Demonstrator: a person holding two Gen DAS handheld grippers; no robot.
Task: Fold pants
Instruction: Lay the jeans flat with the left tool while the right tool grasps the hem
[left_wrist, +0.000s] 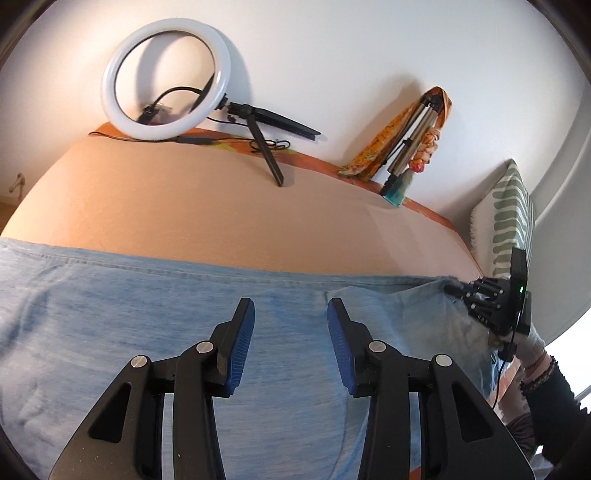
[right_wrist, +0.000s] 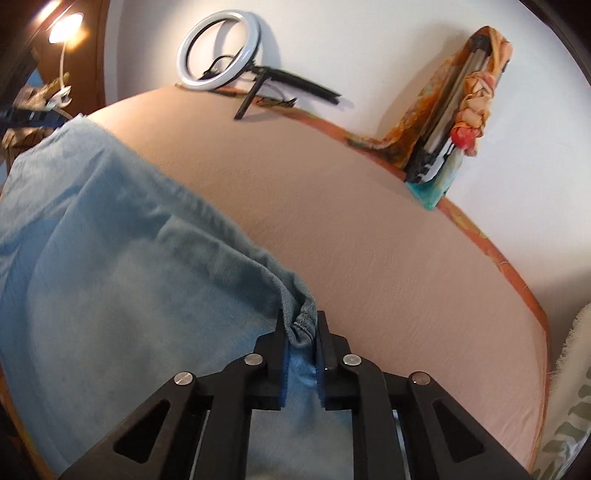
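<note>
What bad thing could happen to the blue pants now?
The right tool pinches only a small bunched bit of the pants, so the cloth might slip out. The left tool is open above the pants, holding nothing, so a pull from one side could drag them crooked across the bed.

1. My pants (left_wrist: 147, 332) run off the left and bottom edges of the left wrist view, so I cannot see their full length.
2. In the right wrist view my right gripper (right_wrist: 301, 332) pinches a bunched fold of the pants (right_wrist: 110, 277); the cloth between the pads is hidden.
3. The right gripper (left_wrist: 487, 299) sits at the far right of the left view, its fingers too small to read.
4. The ring light (right_wrist: 218, 55) and its stand are smeared by blur in the right view.
5. The pillow (right_wrist: 569, 387) is cut off by the right edge.
6. The clutter under the lamp (right_wrist: 66, 26) is too dark to name.
</note>
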